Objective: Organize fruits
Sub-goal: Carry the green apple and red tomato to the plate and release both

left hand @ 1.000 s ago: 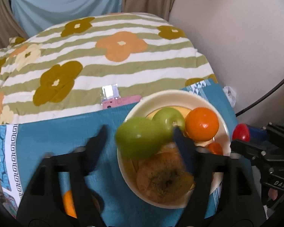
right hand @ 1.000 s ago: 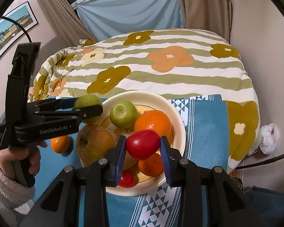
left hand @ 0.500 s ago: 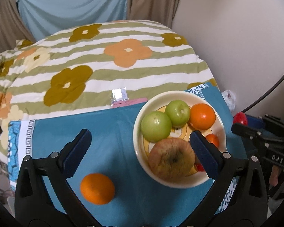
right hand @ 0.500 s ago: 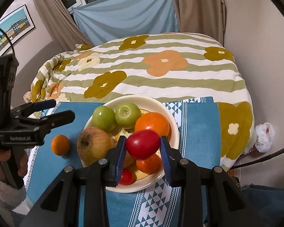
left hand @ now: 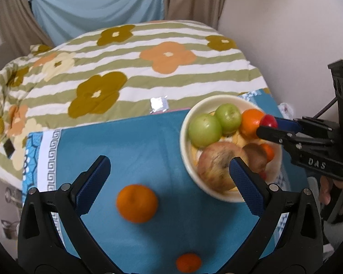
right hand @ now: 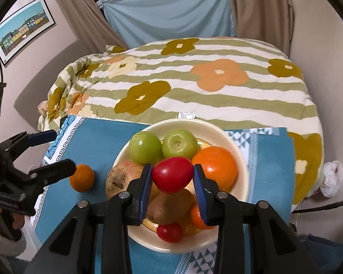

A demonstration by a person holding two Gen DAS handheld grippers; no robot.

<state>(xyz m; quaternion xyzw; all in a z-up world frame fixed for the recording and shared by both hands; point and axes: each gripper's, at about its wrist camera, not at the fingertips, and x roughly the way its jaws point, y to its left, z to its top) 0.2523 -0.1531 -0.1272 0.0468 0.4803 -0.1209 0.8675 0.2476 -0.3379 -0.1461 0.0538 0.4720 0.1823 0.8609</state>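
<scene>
- Left gripper (left hand: 169, 182): jaws wide apart, empty, above mandarin (left hand: 137, 203) on blue cloth (left hand: 135, 141); lower squarely, close gently
- Right gripper (right hand: 172, 190): jaws clamped on red tomato (right hand: 172, 174) over bowl (right hand: 240, 146); release low, into gap

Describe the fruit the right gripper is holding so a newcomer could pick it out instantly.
Find the cream bowl of fruit on the blue cloth. Just above its near side, the right gripper clamps a glossy red tomato between blue pads. Unlike the smaller red tomato lying in the bowl, this one is held in the air.
</scene>
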